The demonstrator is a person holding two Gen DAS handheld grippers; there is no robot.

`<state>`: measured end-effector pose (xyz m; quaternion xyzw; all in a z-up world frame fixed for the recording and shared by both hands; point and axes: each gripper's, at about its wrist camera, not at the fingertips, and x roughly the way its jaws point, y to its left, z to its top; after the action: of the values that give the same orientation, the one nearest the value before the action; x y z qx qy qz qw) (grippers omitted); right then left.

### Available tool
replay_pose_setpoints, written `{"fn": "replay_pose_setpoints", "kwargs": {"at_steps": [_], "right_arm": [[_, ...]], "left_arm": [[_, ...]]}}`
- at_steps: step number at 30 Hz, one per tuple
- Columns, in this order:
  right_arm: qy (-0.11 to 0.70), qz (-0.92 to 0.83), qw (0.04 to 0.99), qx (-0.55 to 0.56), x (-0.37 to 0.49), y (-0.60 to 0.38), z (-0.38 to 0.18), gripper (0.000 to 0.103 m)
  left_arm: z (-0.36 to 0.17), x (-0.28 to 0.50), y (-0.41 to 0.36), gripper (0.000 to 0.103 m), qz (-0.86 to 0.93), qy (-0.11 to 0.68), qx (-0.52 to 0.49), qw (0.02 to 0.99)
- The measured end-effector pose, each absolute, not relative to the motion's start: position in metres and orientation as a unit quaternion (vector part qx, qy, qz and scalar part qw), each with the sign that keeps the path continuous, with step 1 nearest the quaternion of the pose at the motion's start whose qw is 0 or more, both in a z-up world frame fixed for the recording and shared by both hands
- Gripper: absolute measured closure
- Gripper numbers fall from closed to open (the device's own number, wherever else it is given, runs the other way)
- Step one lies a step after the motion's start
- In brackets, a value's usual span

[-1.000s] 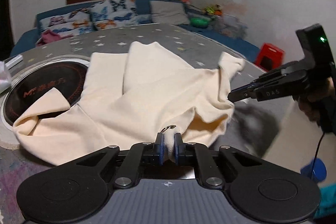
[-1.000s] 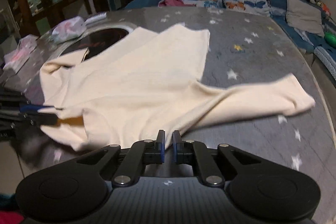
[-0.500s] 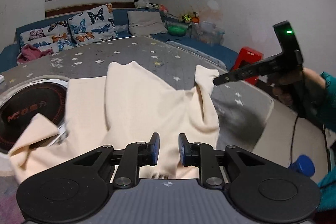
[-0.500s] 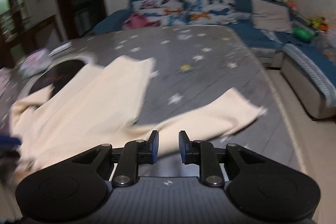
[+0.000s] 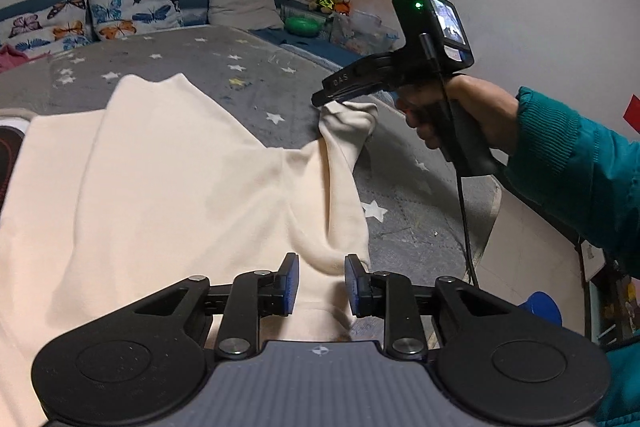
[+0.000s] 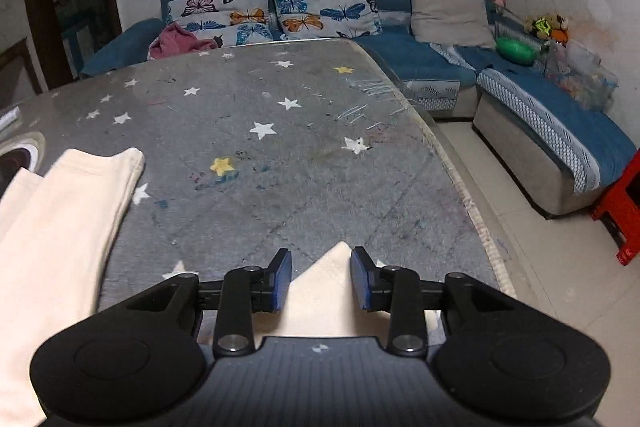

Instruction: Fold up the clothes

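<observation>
A cream long-sleeved garment (image 5: 168,179) lies spread on the grey star-patterned table (image 5: 256,83). My left gripper (image 5: 318,279) is open, its blue pads either side of a fold at the garment's near edge. In the left wrist view my right gripper (image 5: 320,102) hovers at the tip of the right sleeve (image 5: 348,123). In the right wrist view my right gripper (image 6: 320,279) is open with a corner of the sleeve (image 6: 334,259) between the pads. Another part of the garment (image 6: 72,203) lies at the left.
A round dark hob plate (image 6: 14,163) sits at the table's left. The table's right edge (image 6: 452,167) drops to a tiled floor. A blue sofa (image 6: 500,95) with butterfly cushions wraps behind and right. A red stool (image 6: 620,211) stands at the far right.
Both grippers have opened from shut. The left gripper let go of the hem; the right gripper swung right to the sleeve's tip.
</observation>
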<state>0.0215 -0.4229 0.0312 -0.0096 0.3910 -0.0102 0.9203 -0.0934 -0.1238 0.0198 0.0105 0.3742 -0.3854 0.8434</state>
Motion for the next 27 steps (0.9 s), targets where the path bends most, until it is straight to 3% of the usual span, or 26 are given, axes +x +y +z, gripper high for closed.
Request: {"fn": "replay_pose_setpoints", "kwargs": {"at_steps": [1, 2, 5, 15, 21, 27], "right_arm": [[0.390, -0.011, 0.921, -0.018, 0.023, -0.422, 0.031, 0.079], [0.389, -0.009, 0.921, -0.023, 0.023, -0.420, 0.031, 0.093], [0.375, -0.001, 0.927, -0.019, 0.018, -0.420, 0.041, 0.098], [0.260, -0.013, 0.965, 0.019, -0.046, -0.455, 0.109, 0.099], [0.319, -0.094, 0.943, 0.009, -0.074, -0.492, 0.083, 0.095], [0.340, -0.029, 0.940, 0.005, -0.073, -0.468, 0.070, 0.089]], "left_arm": [[0.019, -0.093, -0.125, 0.076, -0.387, 0.376, 0.011, 0.842], [0.018, -0.093, -0.127, 0.076, -0.388, 0.377, 0.011, 0.841], [0.015, -0.093, -0.130, 0.076, -0.390, 0.381, 0.014, 0.838], [0.014, -0.097, -0.135, 0.074, -0.401, 0.376, 0.019, 0.835], [0.014, -0.102, -0.139, 0.071, -0.410, 0.372, 0.025, 0.832], [0.024, -0.097, -0.129, 0.071, -0.387, 0.363, 0.026, 0.847]]}}
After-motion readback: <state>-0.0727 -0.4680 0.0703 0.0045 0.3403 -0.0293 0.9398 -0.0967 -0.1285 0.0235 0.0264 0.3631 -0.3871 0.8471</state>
